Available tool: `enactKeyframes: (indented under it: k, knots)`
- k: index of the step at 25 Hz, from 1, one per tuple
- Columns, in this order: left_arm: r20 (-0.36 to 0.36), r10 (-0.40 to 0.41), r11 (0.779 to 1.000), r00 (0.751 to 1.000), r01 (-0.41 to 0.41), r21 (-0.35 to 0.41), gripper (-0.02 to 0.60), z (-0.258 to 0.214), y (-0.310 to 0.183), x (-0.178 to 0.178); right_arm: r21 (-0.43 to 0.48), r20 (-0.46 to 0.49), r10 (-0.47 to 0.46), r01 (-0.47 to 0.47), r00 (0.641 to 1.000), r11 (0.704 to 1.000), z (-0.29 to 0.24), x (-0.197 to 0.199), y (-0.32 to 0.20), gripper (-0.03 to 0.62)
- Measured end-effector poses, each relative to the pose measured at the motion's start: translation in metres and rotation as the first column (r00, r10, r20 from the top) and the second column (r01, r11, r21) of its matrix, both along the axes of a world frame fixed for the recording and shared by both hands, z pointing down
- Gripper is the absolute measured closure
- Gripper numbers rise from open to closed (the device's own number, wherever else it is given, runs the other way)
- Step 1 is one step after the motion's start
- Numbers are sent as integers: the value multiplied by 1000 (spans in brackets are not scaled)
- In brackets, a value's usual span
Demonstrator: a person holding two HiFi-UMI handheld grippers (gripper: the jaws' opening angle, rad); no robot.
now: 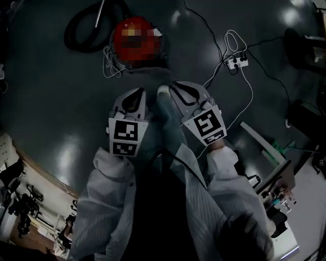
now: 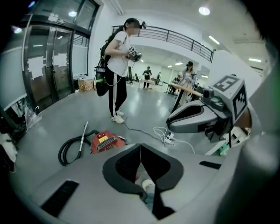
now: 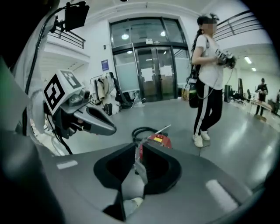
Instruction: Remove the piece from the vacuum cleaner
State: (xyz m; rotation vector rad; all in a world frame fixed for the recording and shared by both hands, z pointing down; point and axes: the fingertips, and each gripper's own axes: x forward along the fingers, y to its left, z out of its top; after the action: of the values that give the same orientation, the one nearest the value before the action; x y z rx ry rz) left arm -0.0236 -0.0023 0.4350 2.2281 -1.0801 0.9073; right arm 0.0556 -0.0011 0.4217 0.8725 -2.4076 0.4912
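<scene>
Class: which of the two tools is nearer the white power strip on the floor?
The right tool; the power strip lies beyond it to the right, farther from the left tool.

**Wide hall with a glossy grey floor, lit from above**

A smooth dark grey floor (image 1: pixel 61 102) is seen throughout, with lamp glare mirrored on it. Tall glass doors (image 3: pixel 148 65) in dark frames are set into a white wall (image 3: pixel 94 52). A railed upper gallery (image 2: pixel 175 37) is carried along the far side. Round ceiling lights (image 2: pixel 204 10) are lit, and a wood-topped table (image 2: pixel 189 90) is made out far off.
</scene>
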Motion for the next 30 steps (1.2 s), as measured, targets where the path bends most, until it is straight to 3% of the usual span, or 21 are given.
enactKeyframes:
  k: [3, 10, 13, 18, 22, 27, 30]
  knots:
    - [59, 41, 999, 997, -38, -36, 576, 66, -27, -3, -78, -54, -92, 88, 994, 993, 84, -4, -20, 568]
    - [79, 135, 989, 988, -130, -65, 571, 206, -99, -3, -174, -187, -264, 233, 946, 957, 256, -17, -48, 528]
    - [122, 185, 982, 975, -179, -60, 482, 243, -115, -10, -232, -195, -323, 277, 926, 932, 300, -23, -42, 481]
    - [183, 321, 945, 929, -301, -131, 453, 290, -113, -20, -245, -247, -402, 344, 882, 906, 339, -30, -40, 448]
    - [169, 293, 951, 941, -269, -154, 453, 302, -112, -31, -294, -238, -459, 386, 856, 874, 355, -42, -36, 450]
    - [176, 285, 955, 942, -264, -134, 453, 306, -117, -28, -304, -307, -515, 431, 800, 850, 372, -38, -35, 457]
    - [192, 280, 957, 941, -258, -131, 453, 308, -114, -33, -294, -332, -539, 457, 774, 839, 371, -41, -28, 542]
